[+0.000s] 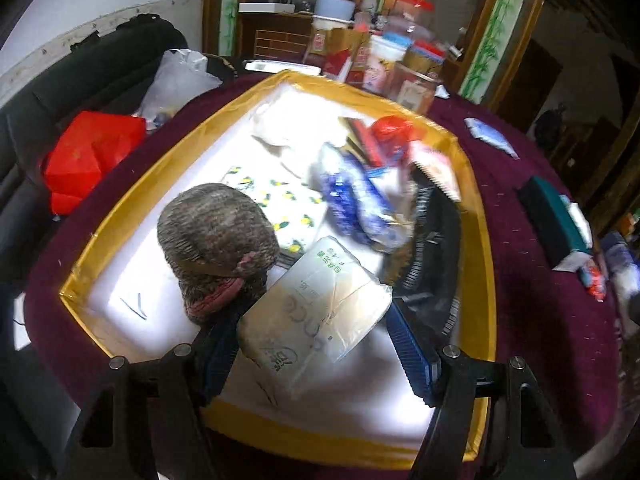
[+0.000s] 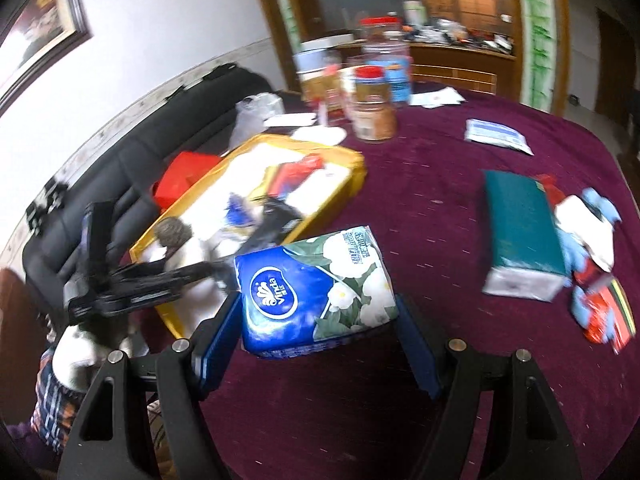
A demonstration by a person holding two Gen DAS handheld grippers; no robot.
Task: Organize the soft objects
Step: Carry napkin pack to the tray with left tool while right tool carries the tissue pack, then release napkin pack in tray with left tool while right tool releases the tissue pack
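We angle the left gripper (image 1: 316,328) steeply down over the yellow-rimmed white tray (image 1: 478,264), its blue pads clamped on a clear-wrapped white tissue pack (image 1: 316,312) held just above the tray floor, beside a mottled grey-brown knitted hat (image 1: 218,244). We tilt the right gripper (image 2: 320,320) down above the maroon velvet tablecloth (image 2: 432,216), its pads gripping a blue floral Vinda tissue pack (image 2: 320,292). A teal tissue box (image 2: 520,232) lies well apart, to the right.
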